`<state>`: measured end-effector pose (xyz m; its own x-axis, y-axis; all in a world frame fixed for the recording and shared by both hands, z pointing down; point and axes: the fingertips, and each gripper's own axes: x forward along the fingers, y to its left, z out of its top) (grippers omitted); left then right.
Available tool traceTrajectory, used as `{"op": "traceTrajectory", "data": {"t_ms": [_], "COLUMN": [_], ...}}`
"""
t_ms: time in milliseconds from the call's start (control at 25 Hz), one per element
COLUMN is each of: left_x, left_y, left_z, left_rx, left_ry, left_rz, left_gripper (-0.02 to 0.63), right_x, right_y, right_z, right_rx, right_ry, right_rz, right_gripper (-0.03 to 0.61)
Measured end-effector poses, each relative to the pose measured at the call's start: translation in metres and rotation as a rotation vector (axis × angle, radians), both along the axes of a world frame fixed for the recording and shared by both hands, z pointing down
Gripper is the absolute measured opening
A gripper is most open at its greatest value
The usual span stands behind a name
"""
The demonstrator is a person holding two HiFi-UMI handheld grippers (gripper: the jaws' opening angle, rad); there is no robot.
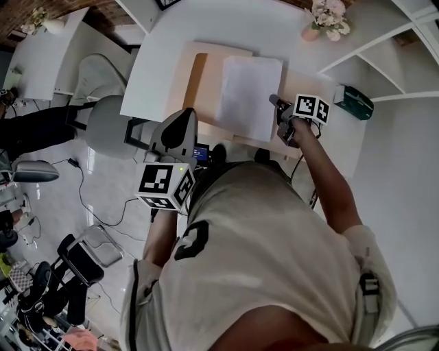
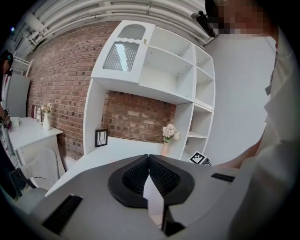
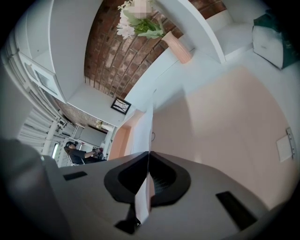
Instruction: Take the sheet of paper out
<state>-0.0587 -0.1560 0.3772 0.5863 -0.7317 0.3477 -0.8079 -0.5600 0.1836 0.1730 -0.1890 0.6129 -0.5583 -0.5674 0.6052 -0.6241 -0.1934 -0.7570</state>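
Observation:
A white sheet of paper (image 1: 250, 96) lies lifted over an open beige folder (image 1: 199, 75) on the white desk (image 1: 158, 62). My right gripper (image 1: 274, 101) is shut on the sheet's right edge. In the right gripper view the sheet (image 3: 143, 136) runs edge-on away from the closed right gripper (image 3: 149, 152), above the folder's pale inside (image 3: 220, 122). My left gripper (image 1: 186, 113) hovers near the folder's near left corner, apart from the sheet. In its own view the left gripper (image 2: 148, 158) has its pads together, and I see nothing gripped.
A pink vase of flowers (image 1: 322, 20) stands at the desk's back and a dark green box (image 1: 353, 103) at its right. White shelves (image 2: 173, 75) rise behind. A grey chair (image 1: 106, 123) sits left of the desk, with another person (image 1: 14, 123) further left.

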Motion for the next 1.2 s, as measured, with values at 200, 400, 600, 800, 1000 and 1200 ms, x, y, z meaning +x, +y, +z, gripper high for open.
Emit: {"op": "traceTrajectory", "data": {"t_ms": [200,400,600,800,1000,1200], "left_x": [0.009,0.010,0.016,0.025,0.036,0.054], "left_y": [0.000,0.001,0.004,0.005,0.007,0.006], "left_z": [0.003,0.006,0.006,0.005,0.005,0.005], "left_rx": [-0.014,-0.014,-0.011,-0.012,-0.015,-0.013], "left_ry": [0.001,-0.003,-0.006,-0.007,-0.009,-0.006], "left_rz": [0.018,0.020,0.035,0.064,0.084,0.113], "left_gripper": [0.017,0.017,0.017,0.017,0.017,0.017], "right_x": [0.012,0.019,0.024,0.032,0.044,0.062], "right_y": [0.006,0.013,0.019,0.025,0.033,0.039], "right_z": [0.000,-0.001,-0.002,-0.004,-0.006,-0.009], "right_rx": [0.000,0.011,0.016,0.025,0.020,0.028], "right_ry": [-0.025,-0.062,-0.081,-0.080,-0.073,-0.070], "right_rz": [0.035,0.082,0.104,0.122,0.134,0.162], "right_gripper": [0.026,0.026,0.026,0.026,0.026,0.026]}}
